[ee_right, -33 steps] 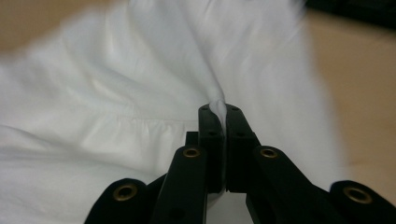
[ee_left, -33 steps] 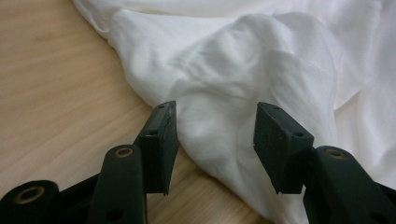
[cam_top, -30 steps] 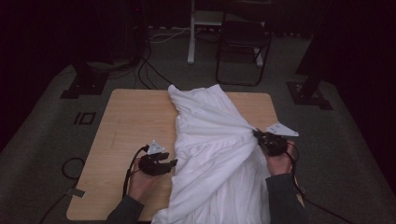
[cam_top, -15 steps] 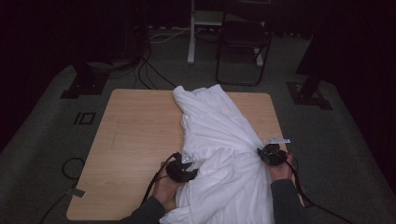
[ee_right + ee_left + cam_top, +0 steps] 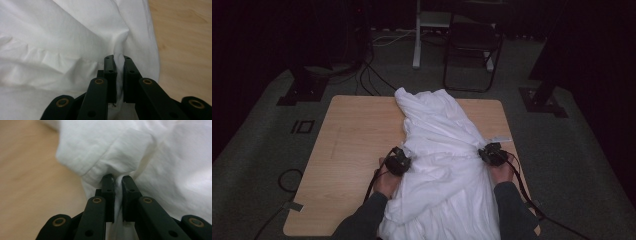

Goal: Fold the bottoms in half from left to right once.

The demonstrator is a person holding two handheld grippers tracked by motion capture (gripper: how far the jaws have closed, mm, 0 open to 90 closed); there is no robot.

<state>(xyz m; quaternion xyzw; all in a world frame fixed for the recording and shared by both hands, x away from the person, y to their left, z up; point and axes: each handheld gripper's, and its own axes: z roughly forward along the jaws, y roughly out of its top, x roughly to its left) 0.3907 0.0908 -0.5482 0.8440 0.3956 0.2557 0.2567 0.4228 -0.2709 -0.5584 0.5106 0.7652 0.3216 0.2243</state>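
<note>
Pinching opposite edges of the crumpled white cotton garment (image 5: 439, 150), each hand-held gripper had its jaws closed on cloth. The left hand-held gripper (image 5: 118, 178) and right hand-held gripper (image 5: 118, 58) sat apart on the pale wooden worktop (image 5: 347, 135), probably to spread it flat.

garment (image 5: 442, 150): white creased matt cloth | table (image 5: 347, 145): smooth pale wood

White garment (image 5: 442, 150), crumpled and wrinkled, lies lengthwise down the right half of the counter (image 5: 347, 150), far end bunched near the back edge, near end spilling over the front edge.
</note>
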